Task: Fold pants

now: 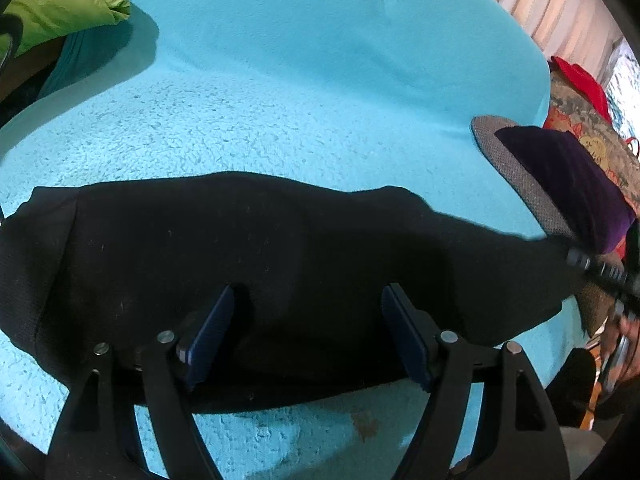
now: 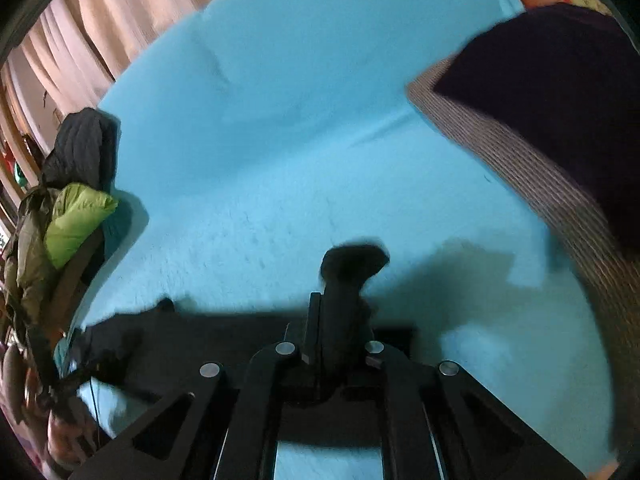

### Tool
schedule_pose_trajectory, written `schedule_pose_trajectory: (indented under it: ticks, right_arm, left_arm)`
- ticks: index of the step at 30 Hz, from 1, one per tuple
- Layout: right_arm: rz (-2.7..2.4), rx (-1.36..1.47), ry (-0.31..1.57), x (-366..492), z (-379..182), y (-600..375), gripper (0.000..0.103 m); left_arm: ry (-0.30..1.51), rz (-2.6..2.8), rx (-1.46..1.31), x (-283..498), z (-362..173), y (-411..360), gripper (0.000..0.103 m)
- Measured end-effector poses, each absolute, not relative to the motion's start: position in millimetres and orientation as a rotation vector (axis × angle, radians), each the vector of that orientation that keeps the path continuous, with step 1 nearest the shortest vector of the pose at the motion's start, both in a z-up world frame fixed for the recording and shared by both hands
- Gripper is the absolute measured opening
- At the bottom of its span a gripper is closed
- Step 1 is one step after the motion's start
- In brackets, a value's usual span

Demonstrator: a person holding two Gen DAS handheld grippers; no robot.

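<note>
The black pants (image 1: 256,264) lie across a turquoise fleece blanket (image 1: 280,100), stretched left to right. My left gripper (image 1: 308,332) is open just above the pants, its blue pads (image 1: 212,336) spread wide with nothing between them. In the right wrist view my right gripper (image 2: 340,316) is shut on a bunched end of the pants (image 2: 352,264) and holds it lifted off the blanket (image 2: 280,120). The rest of the pants (image 2: 200,344) trails down to the left below it. The right gripper also shows at the right edge of the left wrist view (image 1: 600,272).
A dark purple cushion (image 1: 568,176) on a grey knit pad (image 1: 516,168) sits at the right of the bed; it also shows in the right wrist view (image 2: 560,92). A green jacket (image 1: 68,8) and dark clothes (image 2: 84,148) lie at the left. Curtains (image 2: 80,40) hang behind.
</note>
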State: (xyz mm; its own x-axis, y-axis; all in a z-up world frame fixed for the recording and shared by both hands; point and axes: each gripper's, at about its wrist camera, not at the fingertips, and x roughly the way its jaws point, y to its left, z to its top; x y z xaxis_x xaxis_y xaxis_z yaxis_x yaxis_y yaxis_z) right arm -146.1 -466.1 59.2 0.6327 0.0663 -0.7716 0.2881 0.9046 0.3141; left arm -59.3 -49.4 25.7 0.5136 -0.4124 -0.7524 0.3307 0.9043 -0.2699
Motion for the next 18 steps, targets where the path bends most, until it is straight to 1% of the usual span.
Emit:
schedule_pose_trajectory:
  ticks: [2, 3, 5, 6, 9, 13, 18]
  right_arm:
    - [-0.163, 0.401, 1.023, -151, 30, -461, 0.019]
    - [-0.172, 0.406, 1.061, -155, 21, -462, 0.026]
    - [-0.167, 0.456, 1.029, -168, 25, -469, 0.026]
    - [-0.182, 0.457, 1.012, -173, 32, -472, 0.027]
    - [-0.23, 0.377, 0.947, -178, 60, -475, 0.041]
    - [-0.063, 0.325, 0.897, -161, 78, -441, 0.042]
    - [0.31, 0.166, 0.874, -122, 72, -332, 0.042]
  left_arm:
    - [0.93, -0.444, -0.093, -62, 26, -48, 0.076]
    - [0.931, -0.443, -0.093, -63, 27, -47, 0.076]
    - [0.931, -0.44, -0.093, -66, 30, -43, 0.076]
    - [0.93, -0.44, -0.091, -66, 30, -41, 0.076]
    - [0.928, -0.426, -0.086, -69, 33, -34, 0.076]
    - [0.922, -0.414, -0.111, -73, 39, -22, 0.076]
    - [0.893, -0.356, -0.129, -76, 52, 6, 0.076]
